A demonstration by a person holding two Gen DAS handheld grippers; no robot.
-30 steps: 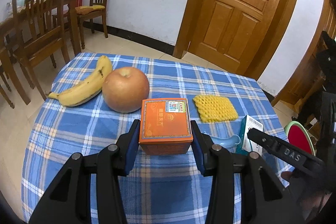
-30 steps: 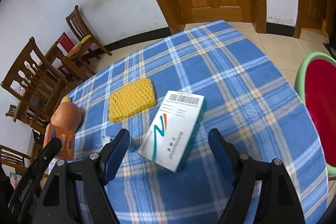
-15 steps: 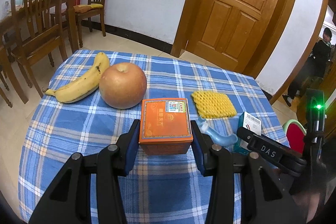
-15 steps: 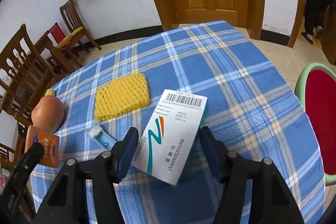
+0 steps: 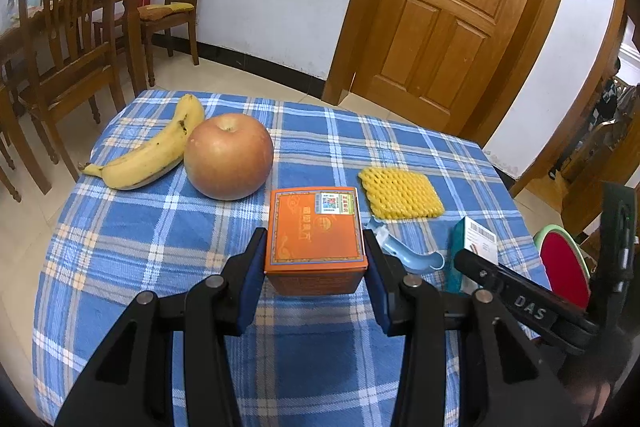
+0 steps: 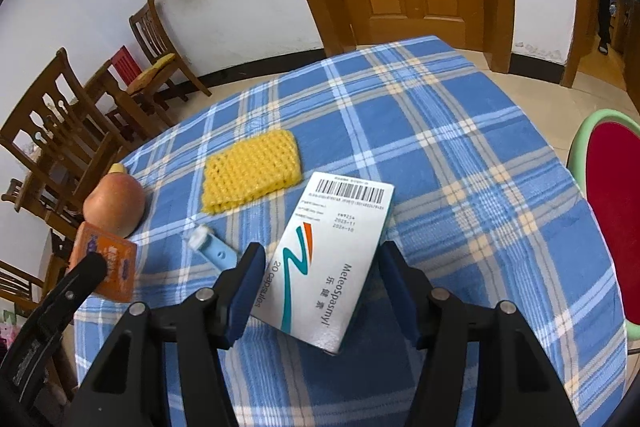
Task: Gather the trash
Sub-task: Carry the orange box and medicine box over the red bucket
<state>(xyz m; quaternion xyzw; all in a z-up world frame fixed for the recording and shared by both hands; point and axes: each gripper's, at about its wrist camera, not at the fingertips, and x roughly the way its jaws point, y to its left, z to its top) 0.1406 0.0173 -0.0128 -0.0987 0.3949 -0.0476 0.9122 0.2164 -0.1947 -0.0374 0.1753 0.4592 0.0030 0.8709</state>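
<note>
between the pads of the right gripper [image 6: 320, 291] lies the white medicine box [image 6: 334, 259], its long axis slanting away from the tongs; the pads touch its sides. left gripper [image 5: 316, 269] pinches the orange box [image 5: 316, 233] (only the left view shows the banana [image 5: 150, 155]).

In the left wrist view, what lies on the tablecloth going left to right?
banana → apple → orange box → yellow foam net → white medicine box. The small blue plastic piece overlaps in order, so it is left out.
</note>
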